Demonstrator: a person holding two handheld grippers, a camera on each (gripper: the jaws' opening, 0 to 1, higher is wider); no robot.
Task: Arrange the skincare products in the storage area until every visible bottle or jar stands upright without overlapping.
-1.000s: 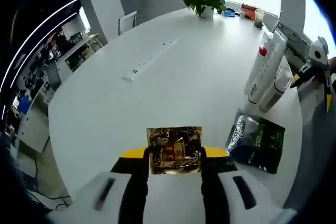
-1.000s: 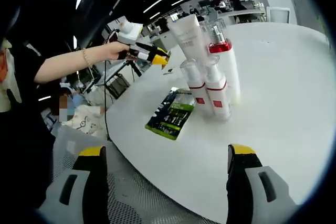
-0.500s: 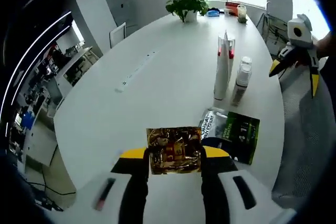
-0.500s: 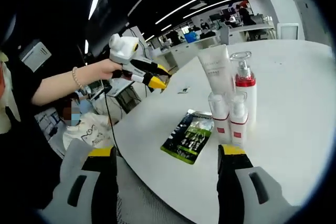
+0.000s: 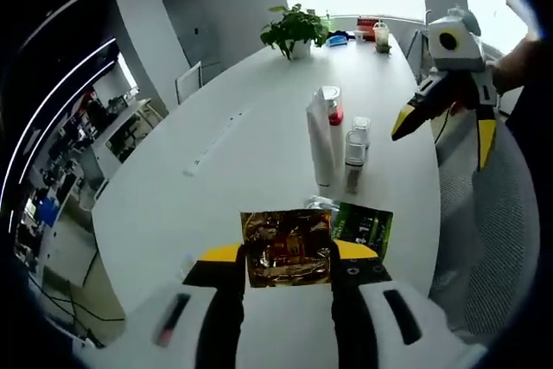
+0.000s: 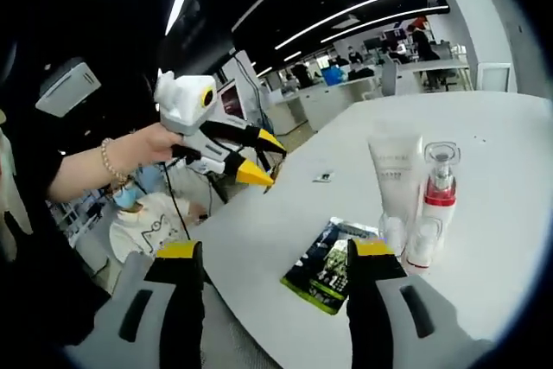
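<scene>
Gold foil sachet is pinched between the jaws of the left gripper at the bottom centre of the left gripper view, held up over the near edge of the white table. The right gripper has its jaws spread wide with nothing between them, hanging off the table edge at the bottom of the right gripper view.

Products are clustered mid-frame in the left gripper view: a white tube standing on its cap, a pump bottle with a red collar behind it, and two small clear-capped bottles just beside them on the right. All four look upright and touching or nearly so. A dark green sachet lies flat on the table in front of them, just past the gold one.

My guess at the step: getting the gold sachet set down with the group. To do it well, I'd bring it in low and pick a bare patch beside the green sachet, not on top of it, since overlap is what the task rules out. Keep clear of the tube; it's tall on a narrow base and a nudge could topple it into the small bottles. Foil is floppy, so let it touch down before opening the jaws. Right gripper is free to steady the tube if needed.
</scene>
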